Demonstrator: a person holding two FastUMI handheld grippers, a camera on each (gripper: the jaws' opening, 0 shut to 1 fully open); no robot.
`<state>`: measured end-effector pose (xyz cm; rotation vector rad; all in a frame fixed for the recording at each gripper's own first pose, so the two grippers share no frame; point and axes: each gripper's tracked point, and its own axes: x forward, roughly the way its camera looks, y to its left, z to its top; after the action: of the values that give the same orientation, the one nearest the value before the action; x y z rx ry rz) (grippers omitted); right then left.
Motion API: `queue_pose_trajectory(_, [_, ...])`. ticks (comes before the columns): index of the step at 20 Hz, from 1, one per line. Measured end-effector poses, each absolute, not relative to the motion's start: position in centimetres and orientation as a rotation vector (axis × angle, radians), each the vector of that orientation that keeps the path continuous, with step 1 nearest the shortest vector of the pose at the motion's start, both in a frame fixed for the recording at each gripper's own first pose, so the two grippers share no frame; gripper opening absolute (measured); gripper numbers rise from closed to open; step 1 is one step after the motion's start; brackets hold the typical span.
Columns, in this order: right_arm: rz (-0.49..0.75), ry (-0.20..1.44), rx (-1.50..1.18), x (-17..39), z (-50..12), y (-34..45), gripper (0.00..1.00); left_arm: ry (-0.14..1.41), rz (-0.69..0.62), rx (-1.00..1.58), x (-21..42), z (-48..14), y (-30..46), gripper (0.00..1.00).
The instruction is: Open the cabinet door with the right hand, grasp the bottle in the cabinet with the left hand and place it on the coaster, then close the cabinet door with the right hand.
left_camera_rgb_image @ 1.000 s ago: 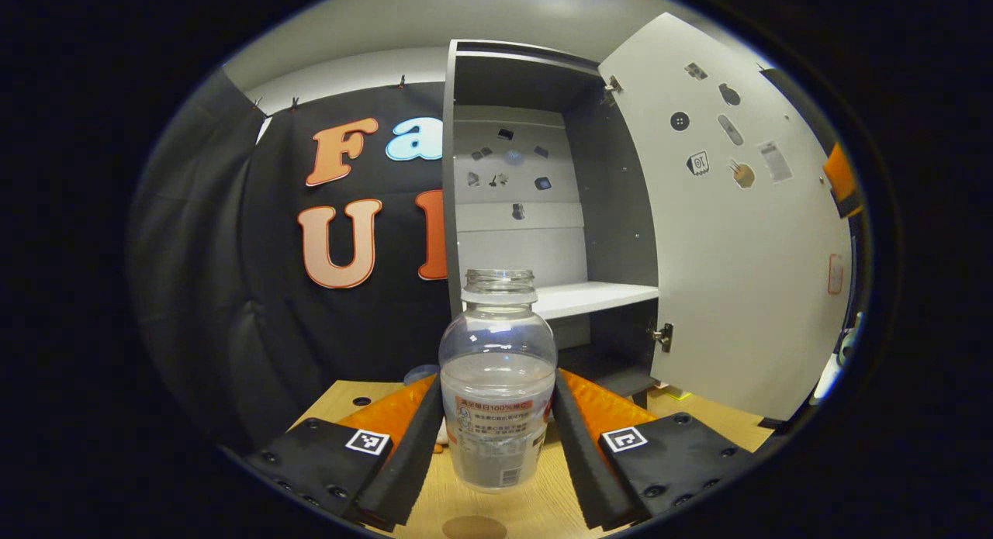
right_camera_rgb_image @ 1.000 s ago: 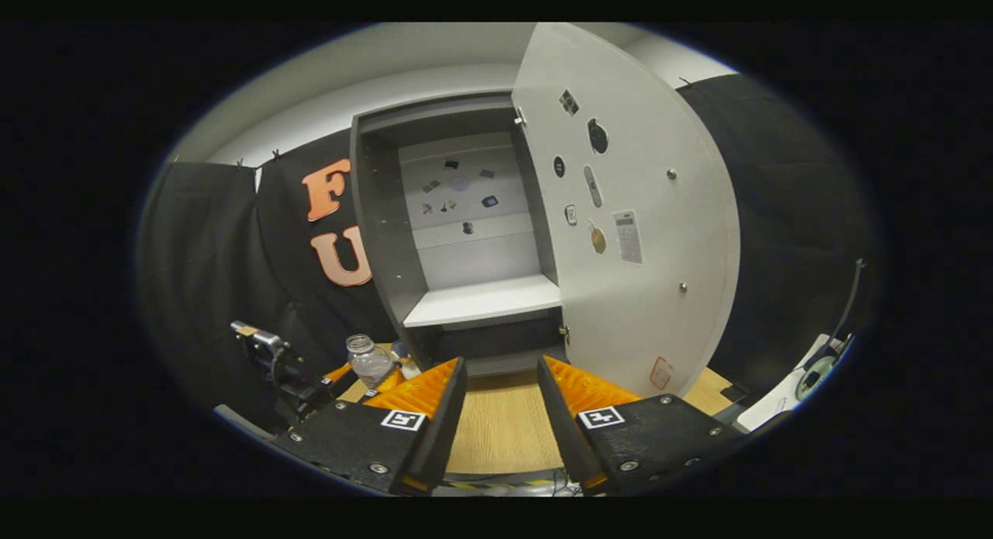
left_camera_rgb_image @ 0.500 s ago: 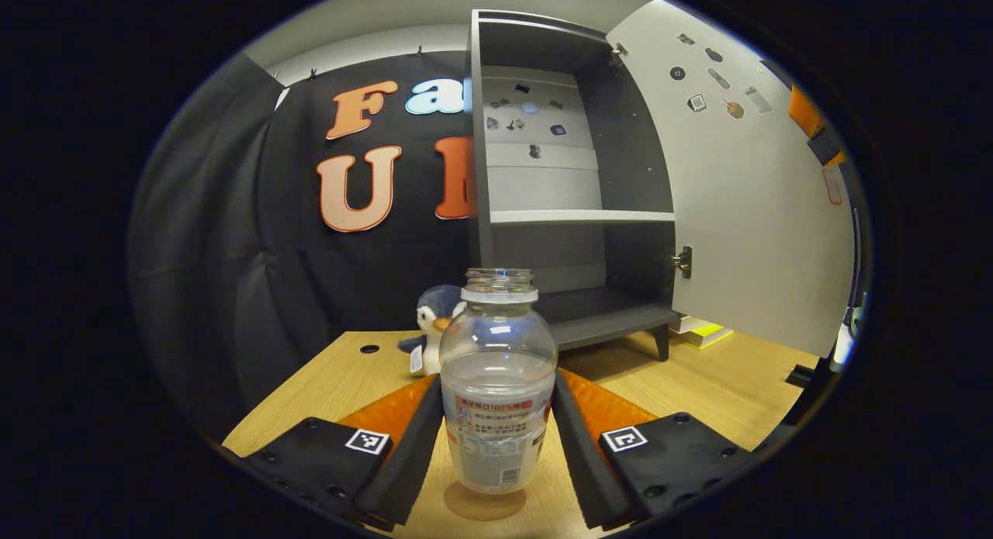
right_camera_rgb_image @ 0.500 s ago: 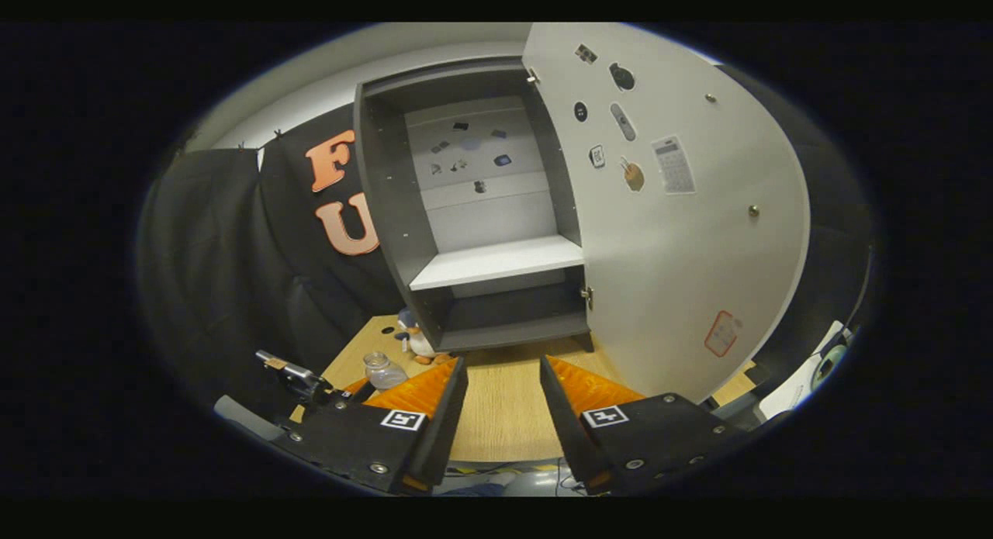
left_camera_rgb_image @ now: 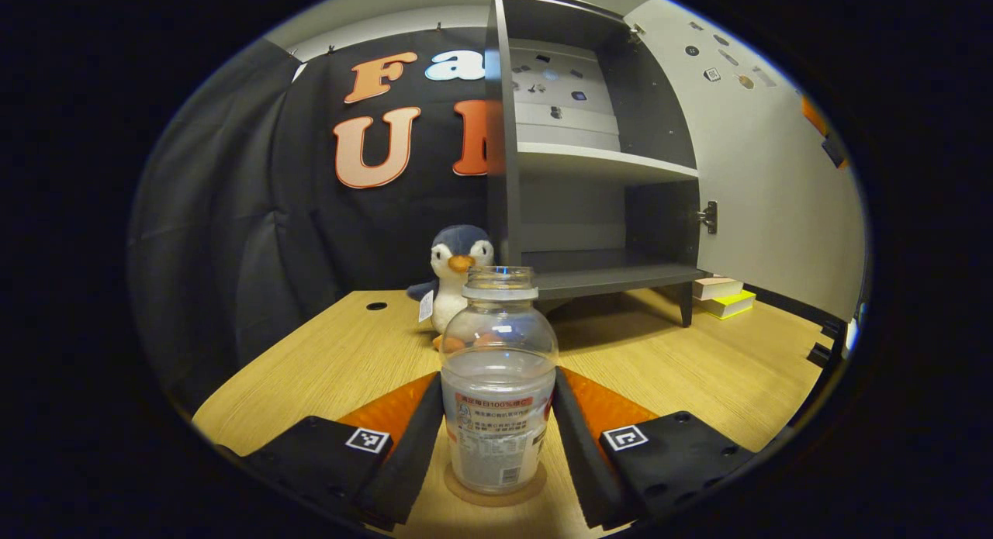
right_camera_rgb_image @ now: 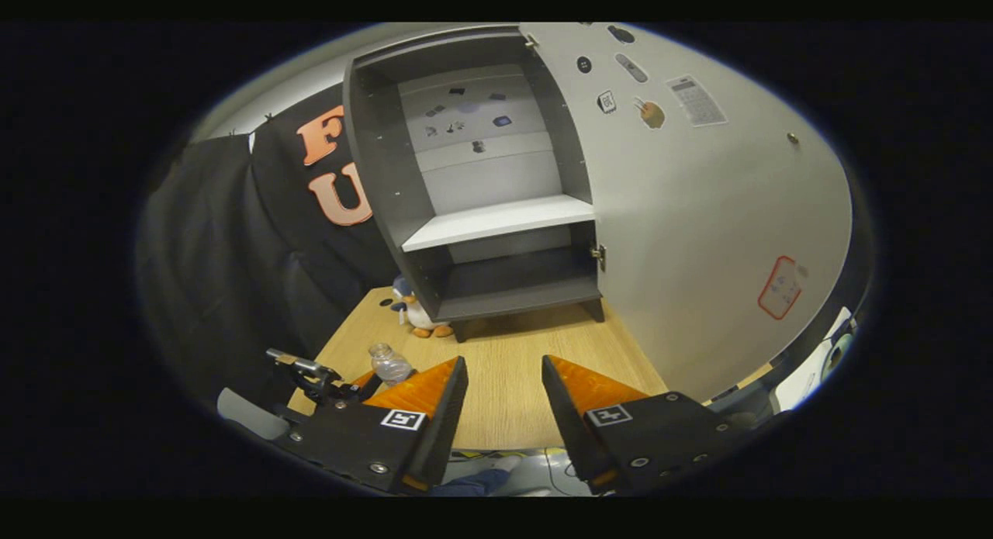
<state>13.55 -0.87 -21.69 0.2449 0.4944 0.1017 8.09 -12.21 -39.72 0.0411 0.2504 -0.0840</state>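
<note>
The left tongs clamp the clear, uncapped plastic bottle at its labelled belly, resting on the round brown coaster. It looks light, thin-walled, slippery. The right tongs gape, holding nothing.

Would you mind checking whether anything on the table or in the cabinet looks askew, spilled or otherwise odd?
Nothing stands out. The capless bottle stands upright on the coaster between the left gripper fingers, with no spill visible. The cabinet door hangs open, its shelves bare. The plush penguin sits upright beside the cabinet.
</note>
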Motion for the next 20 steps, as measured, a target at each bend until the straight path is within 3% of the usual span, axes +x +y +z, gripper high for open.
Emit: queue_pose_trajectory(20, [0.128,0.528,0.282,12.2,-22.4,-0.1,0.61,0.243,-0.053,0.038,5.9,-37.9,-11.9,0.90])
